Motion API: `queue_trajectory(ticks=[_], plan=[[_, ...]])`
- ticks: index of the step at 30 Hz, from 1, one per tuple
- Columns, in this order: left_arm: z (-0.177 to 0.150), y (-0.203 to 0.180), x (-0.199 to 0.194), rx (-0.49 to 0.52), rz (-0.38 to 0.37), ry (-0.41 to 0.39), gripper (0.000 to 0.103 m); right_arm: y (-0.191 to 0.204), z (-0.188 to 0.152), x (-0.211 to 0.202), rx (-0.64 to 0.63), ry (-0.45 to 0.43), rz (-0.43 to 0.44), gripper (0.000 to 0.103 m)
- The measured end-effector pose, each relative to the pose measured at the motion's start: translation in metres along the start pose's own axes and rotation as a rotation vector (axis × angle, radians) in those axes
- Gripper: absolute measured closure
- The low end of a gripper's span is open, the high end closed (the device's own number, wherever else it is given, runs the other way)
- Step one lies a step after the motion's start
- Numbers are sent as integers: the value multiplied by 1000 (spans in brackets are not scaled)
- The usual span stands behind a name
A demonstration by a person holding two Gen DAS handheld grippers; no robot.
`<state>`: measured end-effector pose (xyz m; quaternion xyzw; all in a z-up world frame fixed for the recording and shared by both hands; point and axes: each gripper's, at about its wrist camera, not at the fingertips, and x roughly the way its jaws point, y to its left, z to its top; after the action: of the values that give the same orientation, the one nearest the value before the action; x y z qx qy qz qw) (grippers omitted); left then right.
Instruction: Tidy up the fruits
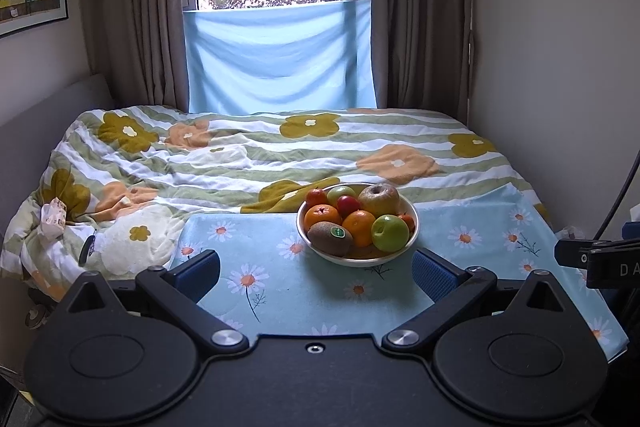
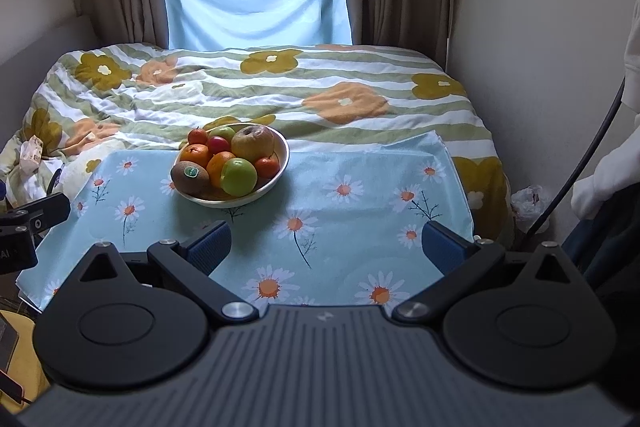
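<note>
A white bowl (image 1: 414, 227) full of fruit stands on a light blue daisy cloth (image 1: 280, 267). In it lie a kiwi (image 1: 330, 238), a green apple (image 1: 390, 233), oranges (image 1: 359, 227), a large yellow apple (image 1: 379, 199) and small red fruits. My left gripper (image 1: 316, 269) is open and empty, just short of the bowl. In the right wrist view the bowl (image 2: 280, 169) is ahead to the left, with the kiwi (image 2: 190, 177) and green apple (image 2: 239, 177) in front. My right gripper (image 2: 326, 247) is open and empty over the cloth (image 2: 360, 187).
The cloth lies on a bed with a flowered striped quilt (image 1: 240, 155). Walls and curtains close in behind and to the right. The right gripper's body (image 1: 600, 259) shows at the left view's right edge. A cable (image 2: 580, 163) and a white sleeve (image 2: 608, 167) are at the right.
</note>
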<state>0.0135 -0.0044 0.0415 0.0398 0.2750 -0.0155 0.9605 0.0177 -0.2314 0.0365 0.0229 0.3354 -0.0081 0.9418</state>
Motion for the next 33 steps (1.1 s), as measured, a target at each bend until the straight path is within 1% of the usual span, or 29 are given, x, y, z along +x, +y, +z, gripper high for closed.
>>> queue_trajectory(ticks=[22,28,33], plan=[[-1,3,4,-11,-2,10,0,1,1,2,4,3,-5,0],[-3,1,5,2,4,14,0,1,1,3,2,2,-4,0],[-3,1,4,-2,7,1,0,2,1,2,4,2,-4,0]])
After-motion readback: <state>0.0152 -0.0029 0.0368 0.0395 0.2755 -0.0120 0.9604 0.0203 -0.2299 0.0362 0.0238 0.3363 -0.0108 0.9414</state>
